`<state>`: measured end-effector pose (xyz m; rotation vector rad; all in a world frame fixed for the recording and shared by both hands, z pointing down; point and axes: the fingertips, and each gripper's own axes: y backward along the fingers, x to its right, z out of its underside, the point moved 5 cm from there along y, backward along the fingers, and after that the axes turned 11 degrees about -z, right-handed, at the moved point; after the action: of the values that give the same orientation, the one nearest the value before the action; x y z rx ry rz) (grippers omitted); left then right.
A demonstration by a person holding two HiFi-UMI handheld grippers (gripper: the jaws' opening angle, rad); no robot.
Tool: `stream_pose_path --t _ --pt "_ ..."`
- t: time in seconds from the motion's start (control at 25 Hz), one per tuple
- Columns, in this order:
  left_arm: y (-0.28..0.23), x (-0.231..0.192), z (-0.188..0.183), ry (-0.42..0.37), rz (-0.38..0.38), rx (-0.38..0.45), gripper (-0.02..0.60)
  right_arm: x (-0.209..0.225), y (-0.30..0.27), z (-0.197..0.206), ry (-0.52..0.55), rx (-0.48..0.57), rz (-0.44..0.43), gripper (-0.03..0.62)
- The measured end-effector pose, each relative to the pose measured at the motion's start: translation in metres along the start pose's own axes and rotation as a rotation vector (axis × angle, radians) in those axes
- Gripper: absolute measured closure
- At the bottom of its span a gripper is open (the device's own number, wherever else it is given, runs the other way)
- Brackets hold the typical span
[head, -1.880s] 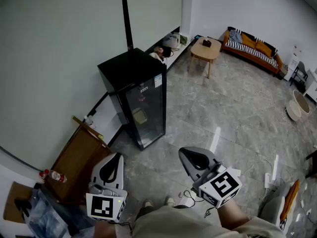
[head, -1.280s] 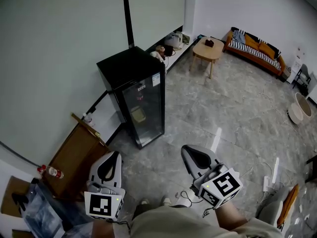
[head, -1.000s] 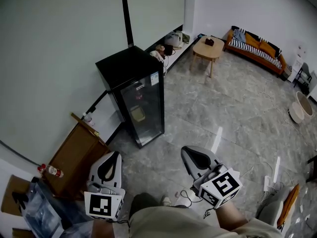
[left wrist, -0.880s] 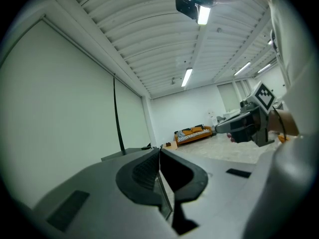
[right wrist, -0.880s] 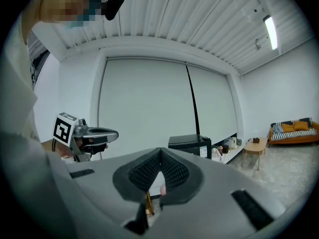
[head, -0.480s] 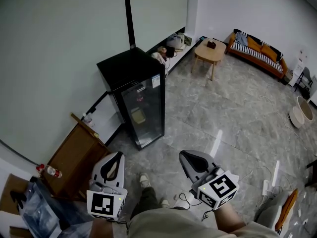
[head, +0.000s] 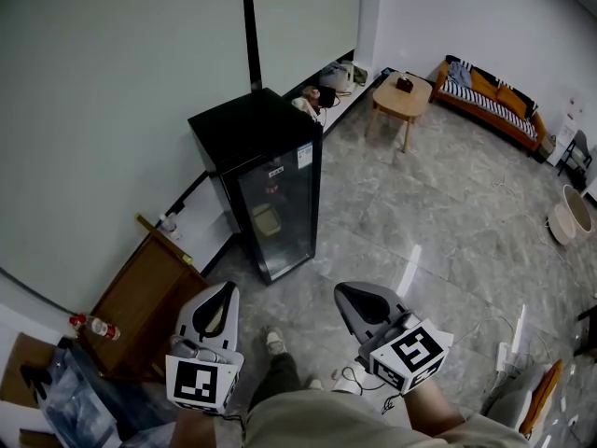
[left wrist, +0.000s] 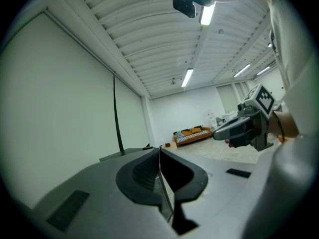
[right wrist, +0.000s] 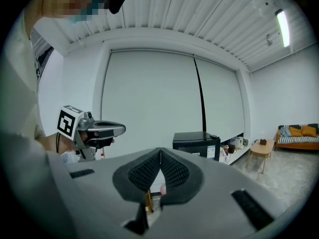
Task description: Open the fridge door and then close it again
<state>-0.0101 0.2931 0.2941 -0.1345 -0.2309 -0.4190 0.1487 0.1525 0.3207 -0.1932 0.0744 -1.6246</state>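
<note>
The fridge (head: 266, 180) stood upright at the floor's (head: 448, 213) left edge, back to the wall (head: 112, 110), glass door shut. It lay ahead of me, well apart from both claws. The door face angled toward my right side, so I judged the right claw (head: 350, 295) better placed to reach it, though the left claw (head: 220, 297) sat about as near. Both pointed roughly level, jaws pressed together, gripping nothing.
</note>
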Motion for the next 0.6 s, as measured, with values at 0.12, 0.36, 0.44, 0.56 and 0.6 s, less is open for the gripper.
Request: stream_pose_path --t 0.12,0.36,0.44,0.56,0.6 --pt "-0.016 -0.011 0.004 0.008 0.002 0.000 0.574 0.010 -0.015 -0.001 -0.007 0.001 0.010 0.597" --pt "-0.056 -0.032 0.014 0.023 0.015 -0.031 0.574 0.035 -0.049 -0.006 -0.011 0.011 0.022 0.597" --pt "-0.071 -0.038 0.017 0.026 0.024 -0.041 0.574 0.045 -0.064 -0.006 -0.010 -0.001 0.022 0.597" --pt "-0.094 -0.050 0.023 0.022 0.037 -0.049 0.574 0.060 -0.086 -0.008 -0.014 -0.014 0.020 0.597" --pt "-0.101 -0.055 0.025 0.021 0.041 -0.049 0.574 0.064 -0.093 -0.009 -0.014 -0.018 0.020 0.597"
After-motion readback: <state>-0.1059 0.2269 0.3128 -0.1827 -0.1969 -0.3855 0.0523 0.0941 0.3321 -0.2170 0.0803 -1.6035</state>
